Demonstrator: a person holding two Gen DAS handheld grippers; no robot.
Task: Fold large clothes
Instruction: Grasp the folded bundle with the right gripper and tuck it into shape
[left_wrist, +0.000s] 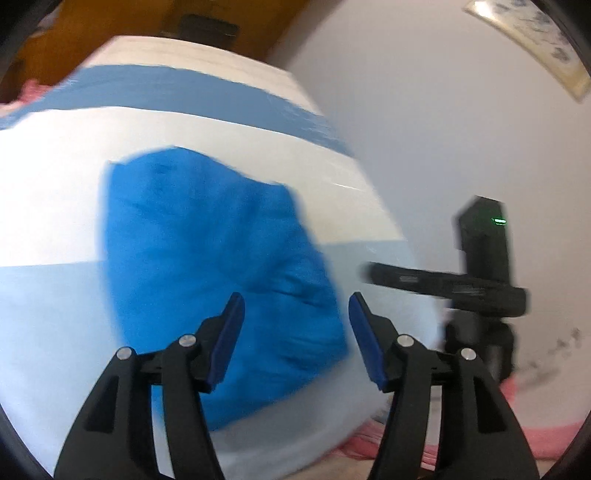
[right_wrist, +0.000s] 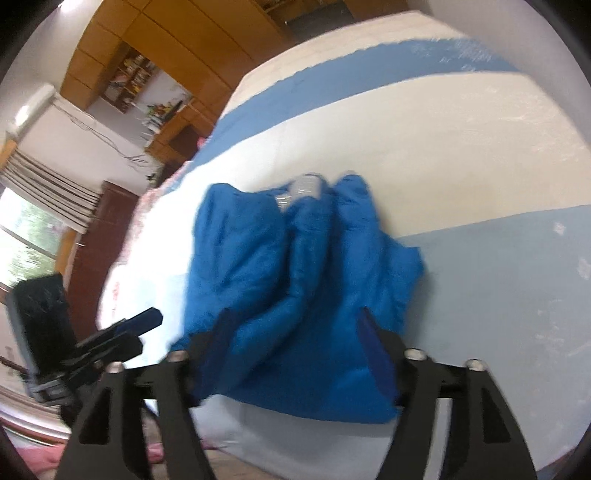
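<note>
A bright blue garment (left_wrist: 218, 280) lies folded in a rough rectangle on the bed's striped cover (left_wrist: 55, 206). In the right wrist view the garment (right_wrist: 295, 280) looks bunched, with a grey collar patch at its far end. My left gripper (left_wrist: 297, 332) is open and empty, held above the garment's near edge. My right gripper (right_wrist: 295, 350) is open and empty, just over the garment's near part. The right gripper (left_wrist: 461, 284) shows at the right of the left wrist view; the left gripper (right_wrist: 122, 332) shows at the lower left of the right wrist view.
The bed cover has white, pale blue and mid-blue bands (right_wrist: 369, 85). Pink bedding (left_wrist: 535, 435) hangs at the bed's edge. A plain wall (left_wrist: 443, 110) is on the right, wooden cabinets (right_wrist: 166, 33) and a window (right_wrist: 22, 236) on the left.
</note>
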